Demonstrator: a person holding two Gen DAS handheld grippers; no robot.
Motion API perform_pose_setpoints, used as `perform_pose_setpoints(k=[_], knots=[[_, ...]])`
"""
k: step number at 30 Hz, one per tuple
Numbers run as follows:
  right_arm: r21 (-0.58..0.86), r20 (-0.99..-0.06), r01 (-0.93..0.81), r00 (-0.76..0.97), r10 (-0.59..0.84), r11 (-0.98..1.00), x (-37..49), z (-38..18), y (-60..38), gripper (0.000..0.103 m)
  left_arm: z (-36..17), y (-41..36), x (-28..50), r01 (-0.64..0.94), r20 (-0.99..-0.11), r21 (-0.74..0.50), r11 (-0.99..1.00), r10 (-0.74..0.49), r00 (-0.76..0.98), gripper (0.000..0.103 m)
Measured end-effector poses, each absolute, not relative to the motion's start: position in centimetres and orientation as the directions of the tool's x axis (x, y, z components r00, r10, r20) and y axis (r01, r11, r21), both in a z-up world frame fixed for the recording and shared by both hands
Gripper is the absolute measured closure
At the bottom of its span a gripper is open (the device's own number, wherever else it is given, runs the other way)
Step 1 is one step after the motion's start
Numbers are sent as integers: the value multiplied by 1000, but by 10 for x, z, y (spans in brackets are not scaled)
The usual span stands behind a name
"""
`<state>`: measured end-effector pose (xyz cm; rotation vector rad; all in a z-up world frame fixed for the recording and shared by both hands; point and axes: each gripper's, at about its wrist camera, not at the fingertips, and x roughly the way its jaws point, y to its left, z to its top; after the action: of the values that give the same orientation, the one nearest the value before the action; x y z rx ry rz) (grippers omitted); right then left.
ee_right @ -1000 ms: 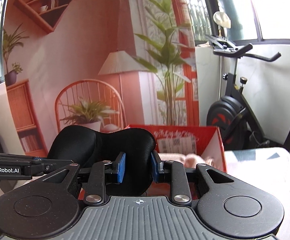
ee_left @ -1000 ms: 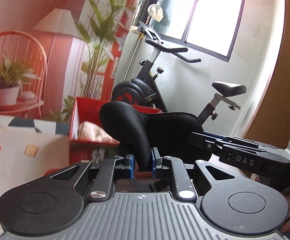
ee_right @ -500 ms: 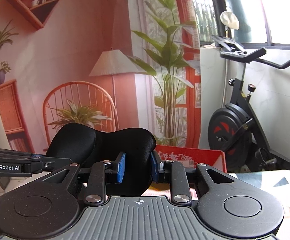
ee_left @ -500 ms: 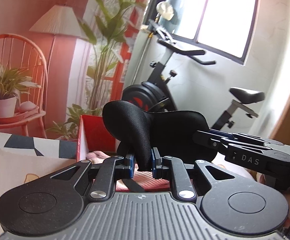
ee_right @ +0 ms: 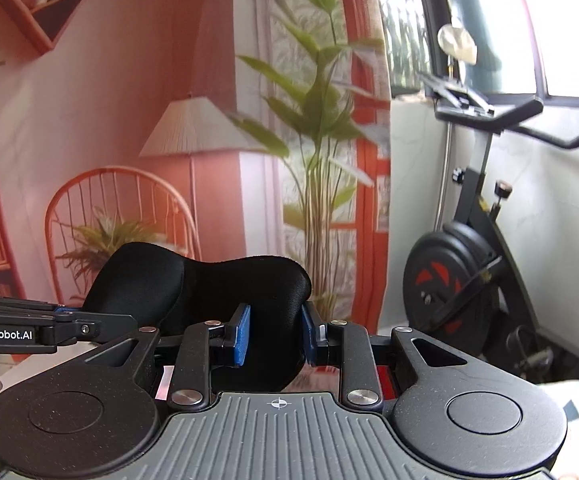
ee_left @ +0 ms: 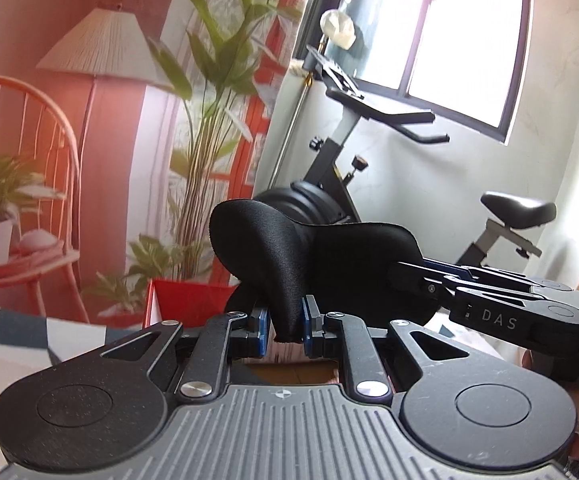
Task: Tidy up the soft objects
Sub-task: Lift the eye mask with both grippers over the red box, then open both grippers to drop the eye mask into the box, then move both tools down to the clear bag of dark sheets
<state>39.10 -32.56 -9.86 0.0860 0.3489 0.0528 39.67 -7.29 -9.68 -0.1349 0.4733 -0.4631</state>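
A black padded cushion [ee_left: 313, 256] hangs in the air between both grippers. My left gripper [ee_left: 284, 326] is shut on its left end, with blue pads pinching the fabric. My right gripper [ee_right: 275, 334] is shut on its other end [ee_right: 257, 288]. Each gripper shows in the other's view: the right one [ee_left: 489, 300] at the right, the left one [ee_right: 21, 330] at the left. A red box [ee_left: 185, 300] sits below and behind the cushion, mostly hidden.
An exercise bike [ee_left: 369, 152] stands by the window at the right and also shows in the right wrist view [ee_right: 473, 256]. A printed backdrop with a chair, lamp and plants [ee_right: 193, 140] fills the back. A patterned cloth surface [ee_left: 17, 344] lies at the lower left.
Both grippers have lifted the cushion higher and moved toward the red box. The box and its contents have dropped lower in both views and are now mostly hidden.
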Motion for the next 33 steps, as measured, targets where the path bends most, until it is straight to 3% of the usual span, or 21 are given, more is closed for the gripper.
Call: perform_pose_setpoints(k=[6,8,13,14,16,20,22,33], knots=[[80,-394,-18,918,48,997,407,-110,-334,77,-113,-86,413,384,-474,-211,899,-438,764,85],[109,-434,4,900,44,994,411,-118,-338,75,-119,-88,416,377,-508,-210,902,-430,746,81],[125,-489,72,872,-2,989,409,-134,-341,58,-121,-81,415,342,-524,-174,923,-381,762,29],[130,-491,69,871,4,989,407,-136,-341,54,-120,-78,412,340,-519,-173,924,-379,766,27],[129,-489,67,872,5,989,401,-138,-340,35,-118,-73,410,328,-524,-162,931,-363,771,16],[120,-477,75,879,-9,990,386,-138,-337,16,-113,-63,401,308,-532,-154,939,-342,775,12],[128,-464,81,886,-13,988,375,-137,-335,0,-111,-58,392,311,-536,-147,939,-340,773,10],[174,-397,129,916,-51,976,280,-147,-330,0,-125,-36,313,358,-572,-140,923,-371,732,8]])
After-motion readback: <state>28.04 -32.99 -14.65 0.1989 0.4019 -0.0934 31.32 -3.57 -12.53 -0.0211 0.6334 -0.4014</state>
